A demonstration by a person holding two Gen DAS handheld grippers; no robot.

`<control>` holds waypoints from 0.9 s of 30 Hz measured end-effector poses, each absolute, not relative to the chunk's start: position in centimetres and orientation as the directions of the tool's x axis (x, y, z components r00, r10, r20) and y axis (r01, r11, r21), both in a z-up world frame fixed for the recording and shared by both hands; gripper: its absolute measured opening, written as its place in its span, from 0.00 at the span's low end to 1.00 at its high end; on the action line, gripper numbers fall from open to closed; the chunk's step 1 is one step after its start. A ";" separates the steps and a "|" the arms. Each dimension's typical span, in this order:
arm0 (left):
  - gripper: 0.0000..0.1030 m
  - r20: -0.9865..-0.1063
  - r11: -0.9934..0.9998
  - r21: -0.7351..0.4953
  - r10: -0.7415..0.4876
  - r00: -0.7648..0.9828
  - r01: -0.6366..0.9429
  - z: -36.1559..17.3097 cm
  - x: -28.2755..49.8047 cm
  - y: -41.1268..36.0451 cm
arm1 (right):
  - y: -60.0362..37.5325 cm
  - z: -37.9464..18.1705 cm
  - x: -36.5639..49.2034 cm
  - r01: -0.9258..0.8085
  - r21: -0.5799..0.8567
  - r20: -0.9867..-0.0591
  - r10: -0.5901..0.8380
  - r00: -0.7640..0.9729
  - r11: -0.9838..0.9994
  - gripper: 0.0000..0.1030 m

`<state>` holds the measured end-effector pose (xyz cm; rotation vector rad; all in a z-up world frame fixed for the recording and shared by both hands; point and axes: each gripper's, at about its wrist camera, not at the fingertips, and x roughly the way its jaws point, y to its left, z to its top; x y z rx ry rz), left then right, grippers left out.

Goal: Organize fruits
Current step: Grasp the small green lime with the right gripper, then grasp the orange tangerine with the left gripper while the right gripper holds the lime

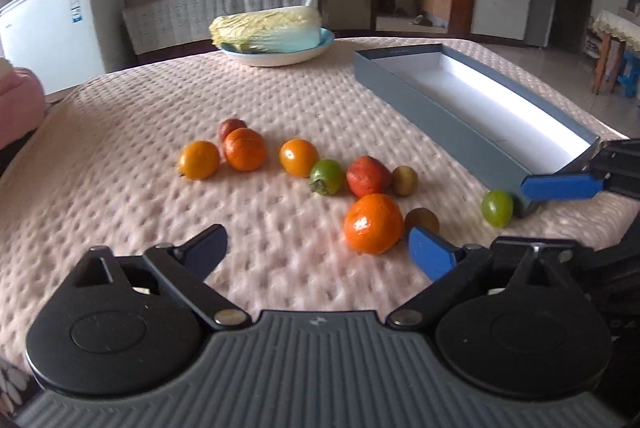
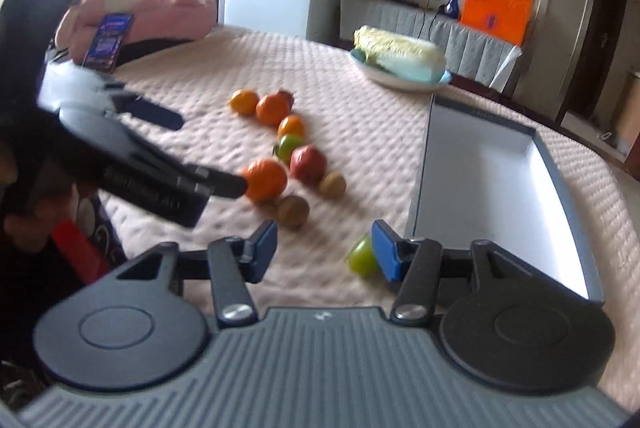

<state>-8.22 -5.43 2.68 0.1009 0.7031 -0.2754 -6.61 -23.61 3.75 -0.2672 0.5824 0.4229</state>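
Several fruits lie in a loose group on the pink quilted table: a big orange (image 1: 373, 223) (image 2: 265, 179), a red fruit (image 1: 367, 175) (image 2: 307, 163), a green fruit with a stem (image 1: 327, 176), smaller oranges (image 1: 199, 159) and brown kiwis (image 1: 422, 220) (image 2: 293, 211). A lone green fruit (image 1: 497, 207) (image 2: 362, 256) lies by the near corner of the empty grey box (image 1: 436, 107) (image 2: 560, 187). My left gripper (image 1: 316, 248) is open and empty just before the big orange. My right gripper (image 2: 324, 248) is open, its right finger beside the lone green fruit.
A blue plate (image 1: 280, 57) with a Chinese cabbage (image 1: 268, 27) stands at the table's far side. A pink plush toy (image 2: 140, 7) and a dark packet (image 2: 108, 41) lie at the left edge. A white fridge (image 1: 52, 27) stands beyond the table.
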 end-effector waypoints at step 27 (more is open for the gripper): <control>0.58 -0.698 0.933 -0.098 -0.313 0.645 0.346 0.9 -5.6 -7.2 | -20.5 0.5 -5.4 -0.368 -0.491 -0.574 0.025 0.819 0.790 0.35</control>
